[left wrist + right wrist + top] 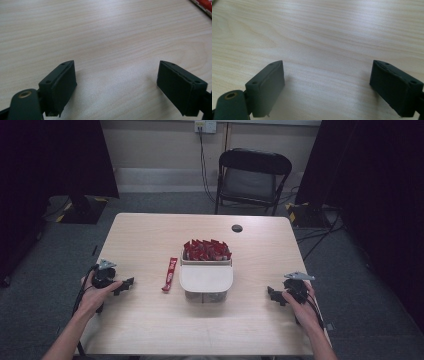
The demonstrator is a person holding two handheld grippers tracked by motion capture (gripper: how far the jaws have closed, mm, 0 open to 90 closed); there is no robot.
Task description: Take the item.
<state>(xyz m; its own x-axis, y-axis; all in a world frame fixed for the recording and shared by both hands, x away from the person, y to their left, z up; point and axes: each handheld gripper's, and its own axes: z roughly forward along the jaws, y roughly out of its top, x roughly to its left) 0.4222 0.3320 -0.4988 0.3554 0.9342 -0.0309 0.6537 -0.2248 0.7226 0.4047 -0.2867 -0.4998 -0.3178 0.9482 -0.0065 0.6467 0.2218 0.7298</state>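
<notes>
from above, my left gripper (124, 286) and right gripper (274, 295) rest on the pale wood tabletop (150, 330), either side of a white box (206, 279) of red packets (206, 249); one red stick packet (170, 273) lies just left of it. a black folding chair (252, 177) stands on grey carpet behind.

in the left gripper view my fingers (58, 86) gape over bare woodgrain.

in the right gripper view my fingers (265, 86) stand apart, holding nothing.
</notes>
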